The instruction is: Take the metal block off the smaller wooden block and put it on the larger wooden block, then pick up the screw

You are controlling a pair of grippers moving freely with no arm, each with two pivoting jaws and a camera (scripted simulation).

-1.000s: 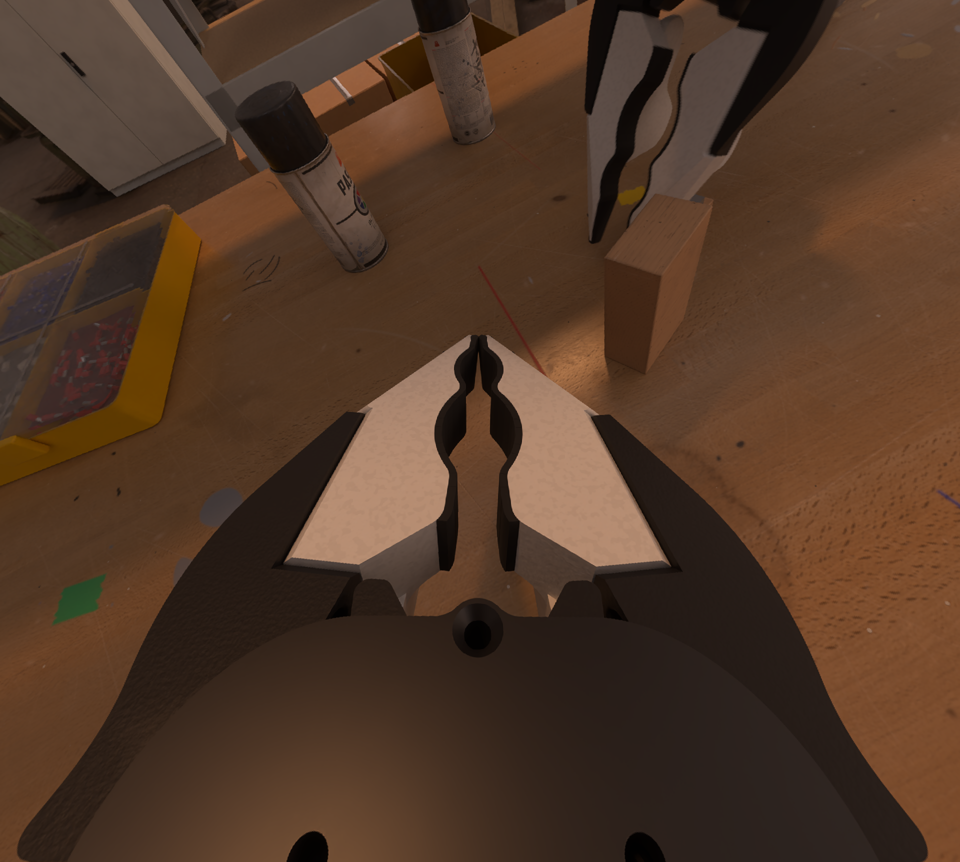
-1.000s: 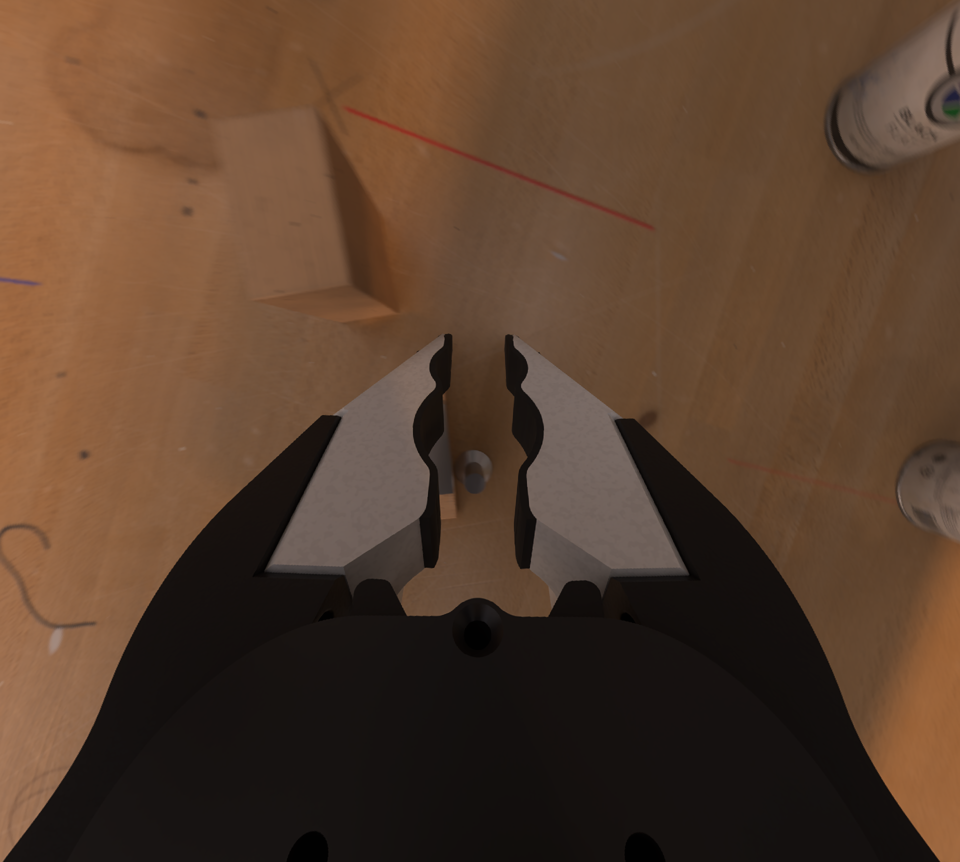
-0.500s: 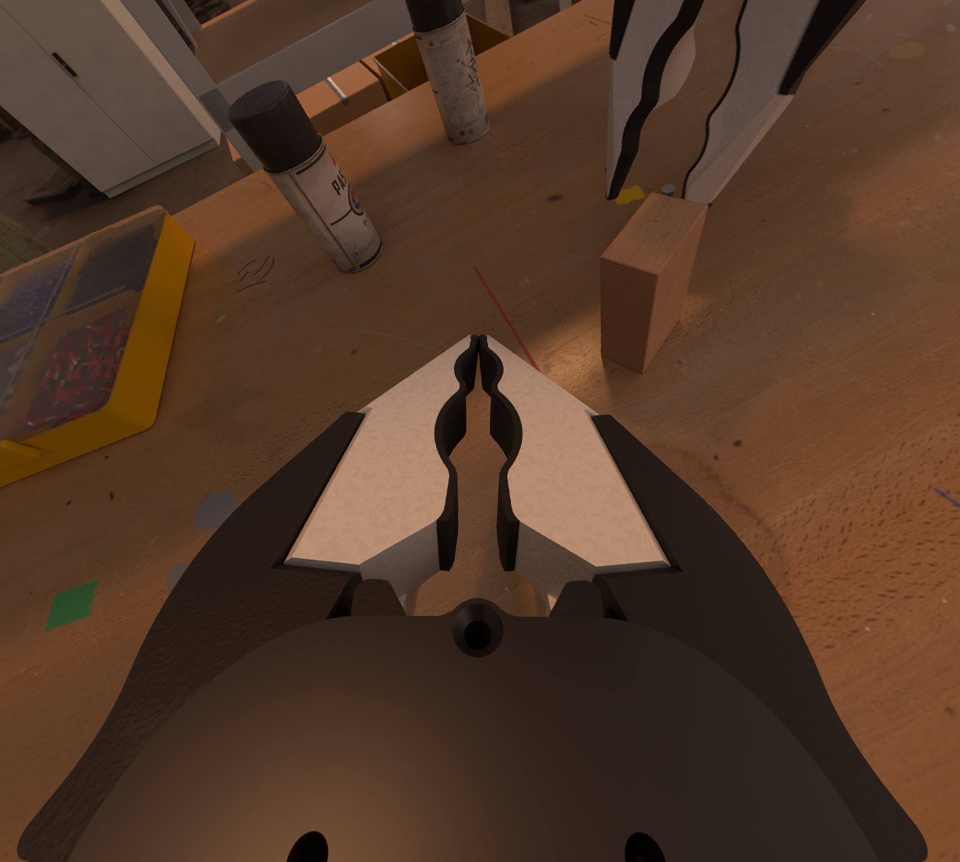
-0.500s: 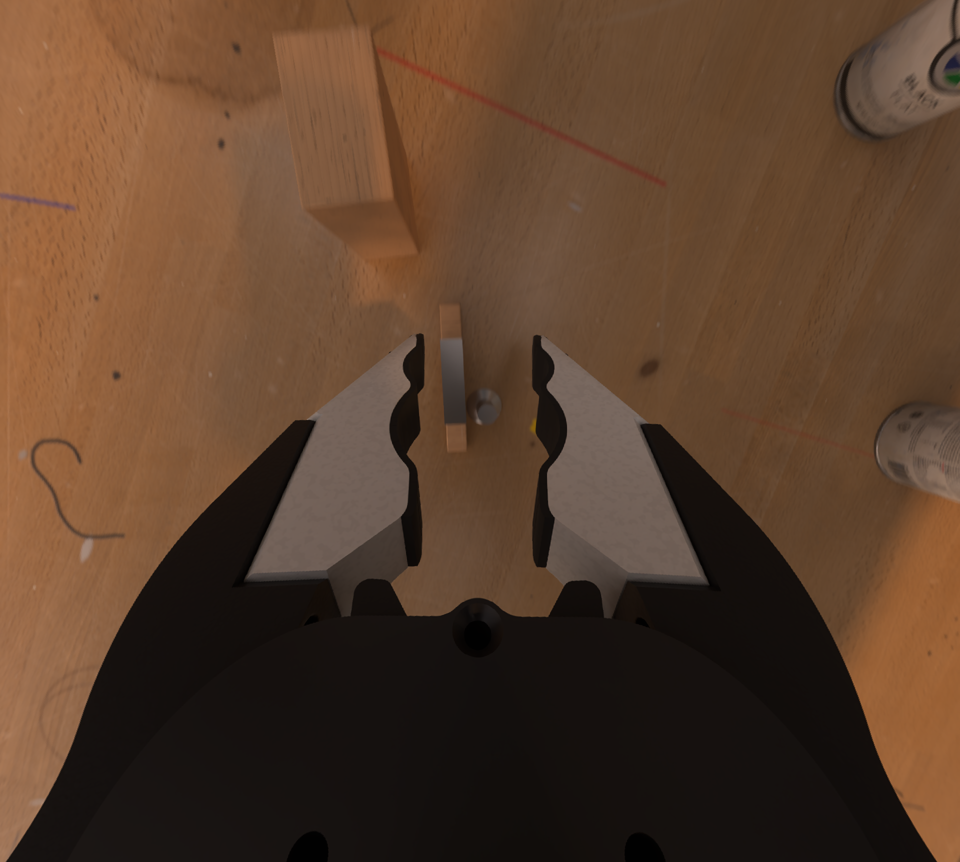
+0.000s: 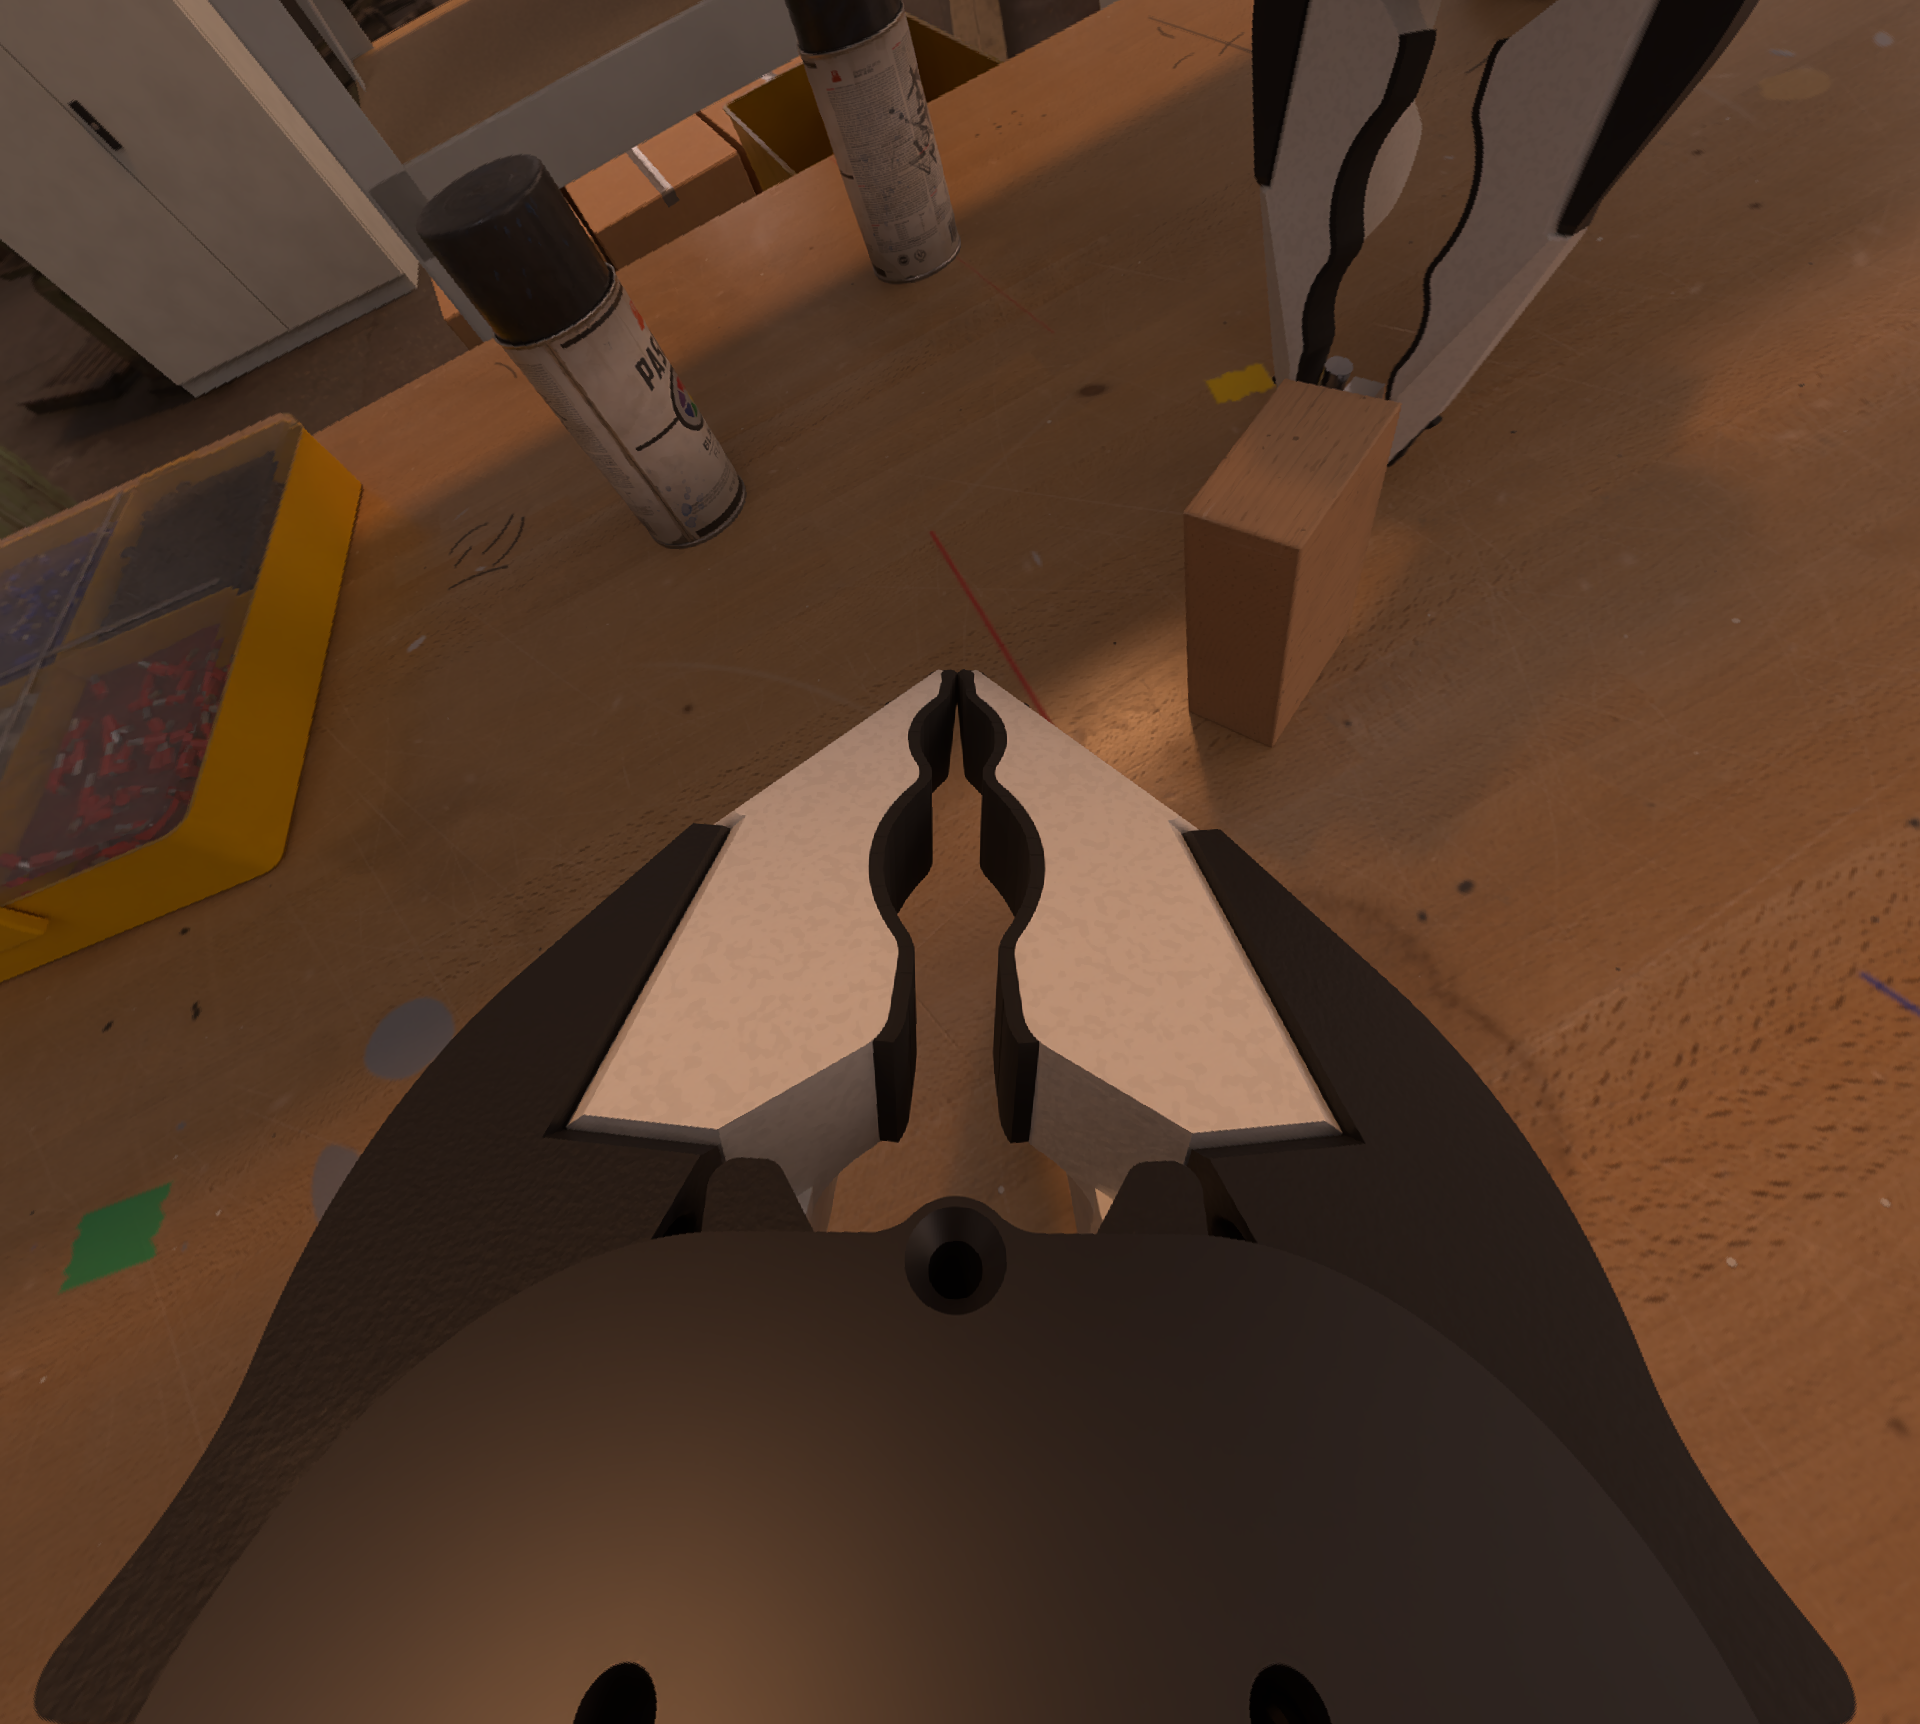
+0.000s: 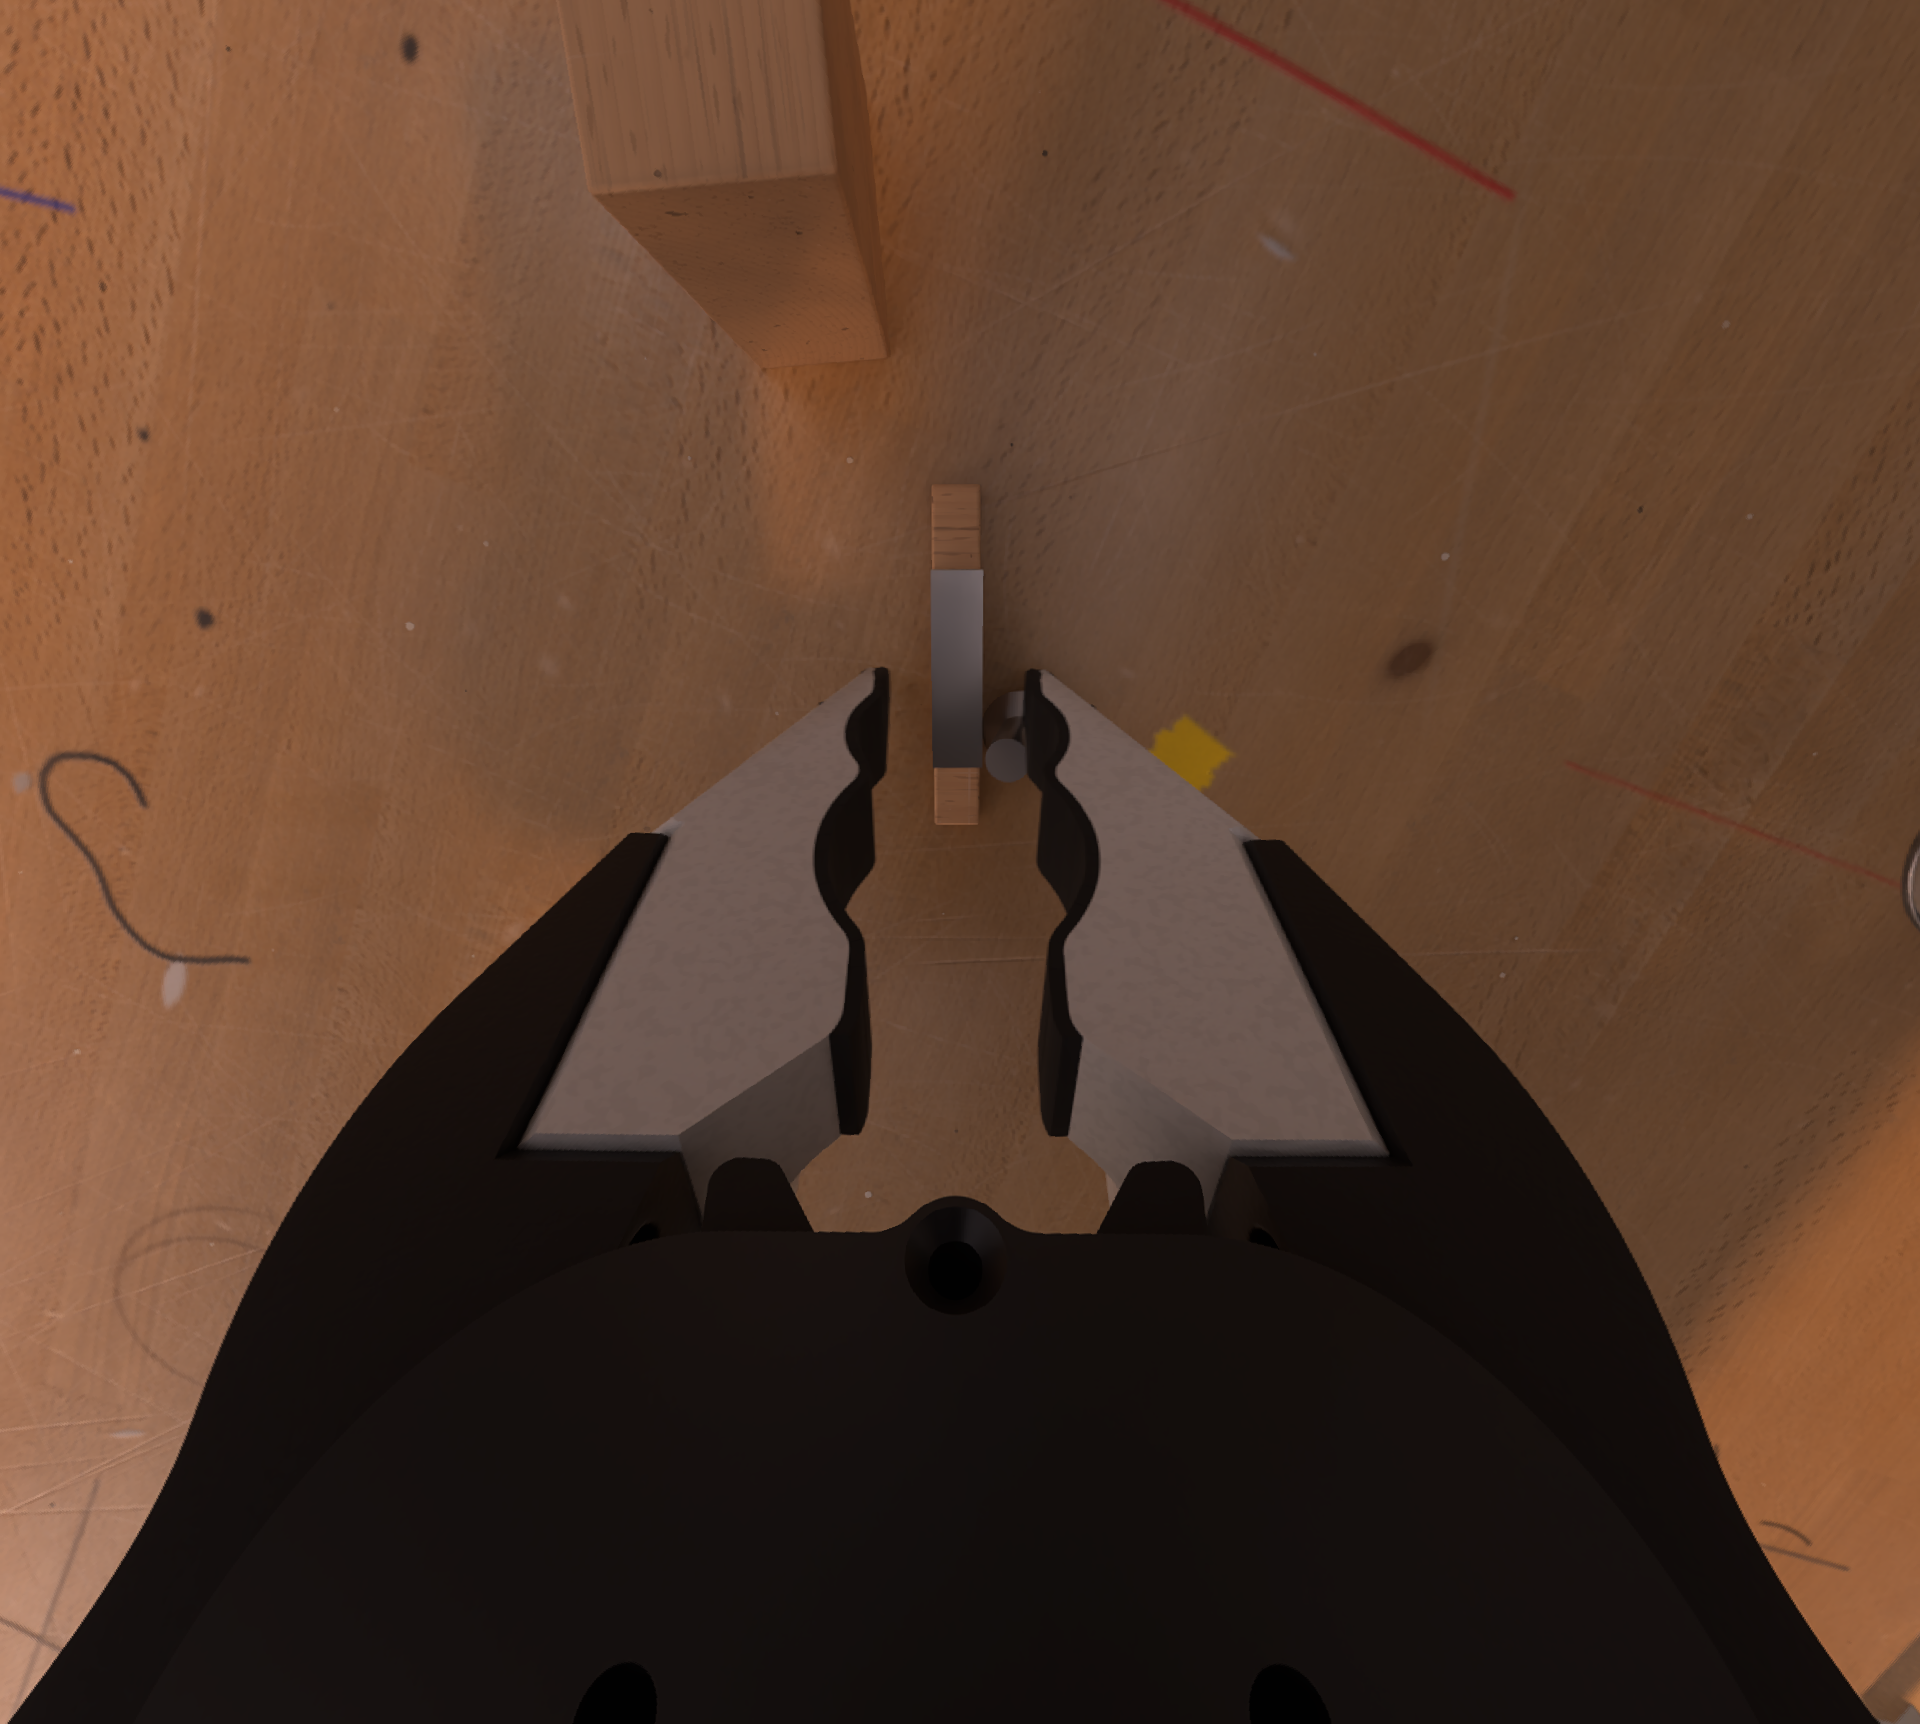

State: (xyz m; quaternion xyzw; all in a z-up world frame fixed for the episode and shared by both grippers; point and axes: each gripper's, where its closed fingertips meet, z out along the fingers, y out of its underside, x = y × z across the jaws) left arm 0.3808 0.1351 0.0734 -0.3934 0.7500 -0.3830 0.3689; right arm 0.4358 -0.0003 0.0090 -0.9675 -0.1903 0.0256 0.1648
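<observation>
In the right wrist view a thin smaller wooden block (image 6: 956, 521) lies on the bench with the grey metal block (image 6: 956, 666) on top of it. The screw (image 6: 1004, 755) stands right beside them, close to my right finger. My right gripper (image 6: 956, 677) is open and empty above them, with a jaw on either side of the metal block. The larger wooden block (image 6: 707, 64) stands just beyond. In the left wrist view my left gripper (image 5: 956, 682) is shut and empty, short of the larger block (image 5: 1288, 552). The right gripper (image 5: 1351, 391) hangs behind it, and the screw (image 5: 1338, 370) shows between its tips.
Two black-capped spray cans (image 5: 582, 355) (image 5: 868, 85) stand at the back left. A yellow parts tray (image 5: 260, 687) sits at the left edge. A yellow tape scrap (image 5: 1238, 384) lies near the screw and a green one (image 5: 114, 1238) at the front left. A red line (image 6: 1195, 12) marks the workbench.
My right gripper has risen and drawn back from the small block and screw. Its jaws opened wide, then narrowed somewhat. The left gripper has stayed shut and almost still.
</observation>
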